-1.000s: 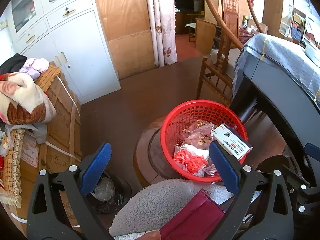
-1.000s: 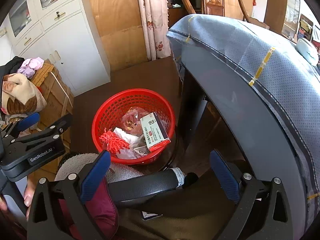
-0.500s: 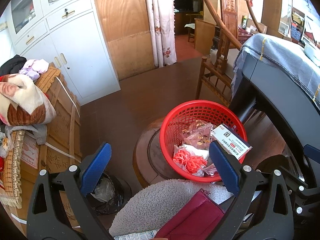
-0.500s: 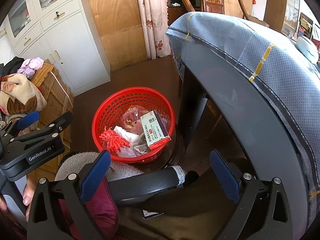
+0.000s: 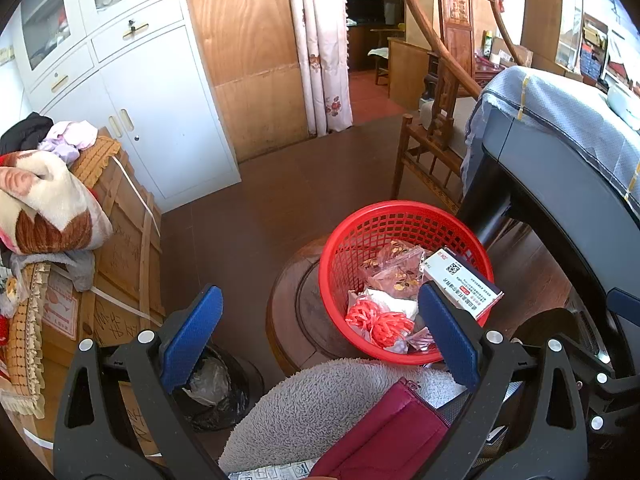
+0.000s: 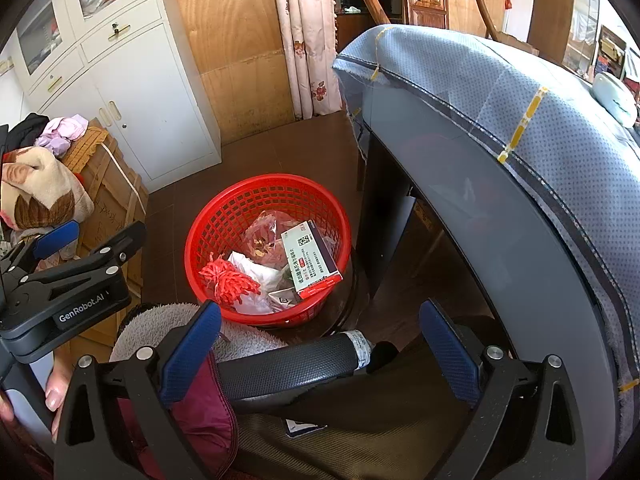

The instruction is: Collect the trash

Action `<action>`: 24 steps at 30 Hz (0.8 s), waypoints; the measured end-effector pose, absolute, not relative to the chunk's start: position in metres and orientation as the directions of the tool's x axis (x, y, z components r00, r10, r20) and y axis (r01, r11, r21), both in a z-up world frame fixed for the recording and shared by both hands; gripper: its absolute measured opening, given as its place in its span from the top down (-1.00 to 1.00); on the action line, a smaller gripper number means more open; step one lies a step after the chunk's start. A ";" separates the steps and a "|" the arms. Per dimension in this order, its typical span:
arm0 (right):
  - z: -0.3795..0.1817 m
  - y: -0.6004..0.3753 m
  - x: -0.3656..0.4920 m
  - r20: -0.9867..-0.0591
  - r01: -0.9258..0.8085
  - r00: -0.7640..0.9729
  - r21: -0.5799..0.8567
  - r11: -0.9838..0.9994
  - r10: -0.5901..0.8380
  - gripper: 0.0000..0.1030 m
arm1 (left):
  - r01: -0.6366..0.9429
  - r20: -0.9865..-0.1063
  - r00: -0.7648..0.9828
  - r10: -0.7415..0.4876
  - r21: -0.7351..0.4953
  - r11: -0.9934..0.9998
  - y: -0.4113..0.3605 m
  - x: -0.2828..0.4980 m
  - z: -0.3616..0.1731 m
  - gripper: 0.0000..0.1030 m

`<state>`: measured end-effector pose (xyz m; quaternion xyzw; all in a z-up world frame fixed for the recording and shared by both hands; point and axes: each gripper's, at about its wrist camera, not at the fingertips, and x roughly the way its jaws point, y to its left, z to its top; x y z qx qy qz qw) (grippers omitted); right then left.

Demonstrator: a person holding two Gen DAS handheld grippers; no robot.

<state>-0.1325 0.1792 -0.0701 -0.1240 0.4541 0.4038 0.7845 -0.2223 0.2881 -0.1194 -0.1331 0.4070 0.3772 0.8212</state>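
Trash sits in the red plastic mesh basket [image 5: 404, 232] on a round wooden stool [image 5: 292, 312]. Left tool [image 5: 320, 336] and right tool [image 6: 320, 340]: wide open, empty. Step: between items; next, locate remaining trash.

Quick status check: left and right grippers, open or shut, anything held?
Left gripper: open, nothing between the fingers.
Right gripper: open, empty; it sits above the red basket.
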 end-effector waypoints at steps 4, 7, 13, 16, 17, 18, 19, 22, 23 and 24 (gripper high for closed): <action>-0.070 0.179 -0.132 -0.813 -0.747 0.260 0.172 0.642 0.521 -0.89 | -0.725 -0.770 0.385 0.509 0.089 0.683 0.288 -0.221 -0.119 -0.84; -0.070 0.179 -0.133 -0.813 -0.747 0.260 0.173 0.642 0.521 -0.89 | -0.719 -0.770 0.386 0.508 0.094 0.688 0.287 -0.221 -0.119 -0.84; -0.070 0.179 -0.133 -0.813 -0.747 0.258 0.174 0.642 0.521 -0.89 | -0.715 -0.771 0.386 0.506 0.096 0.692 0.288 -0.221 -0.118 -0.84; -0.071 0.179 -0.133 -0.813 -0.747 0.258 0.174 0.641 0.522 -0.89 | -0.715 -0.771 0.387 0.506 0.096 0.693 0.288 -0.221 -0.119 -0.84; -0.071 0.179 -0.133 -0.814 -0.747 0.257 0.174 0.641 0.521 -0.89 | -0.715 -0.771 0.387 0.506 0.096 0.693 0.288 -0.221 -0.119 -0.84; -0.071 0.179 -0.133 -0.814 -0.748 0.257 0.174 0.641 0.520 -0.89 | -0.715 -0.771 0.386 0.507 0.097 0.693 0.287 -0.221 -0.119 -0.84; -0.071 0.179 -0.133 -0.815 -0.748 0.257 0.173 0.640 0.520 -0.89 | -0.715 -0.770 0.387 0.507 0.097 0.692 0.287 -0.221 -0.119 -0.84; -0.071 0.179 -0.134 -0.815 -0.751 0.257 0.170 0.638 0.519 -0.89 | -0.716 -0.773 0.384 0.506 0.096 0.691 0.287 -0.221 -0.119 -0.84; -0.072 0.179 -0.134 -0.815 -0.751 0.256 0.170 0.638 0.519 -0.89 | -0.716 -0.773 0.385 0.504 0.095 0.692 0.287 -0.220 -0.119 -0.84; -0.072 0.179 -0.134 -0.815 -0.751 0.256 0.171 0.638 0.519 -0.89 | -0.714 -0.773 0.386 0.504 0.096 0.694 0.287 -0.219 -0.120 -0.84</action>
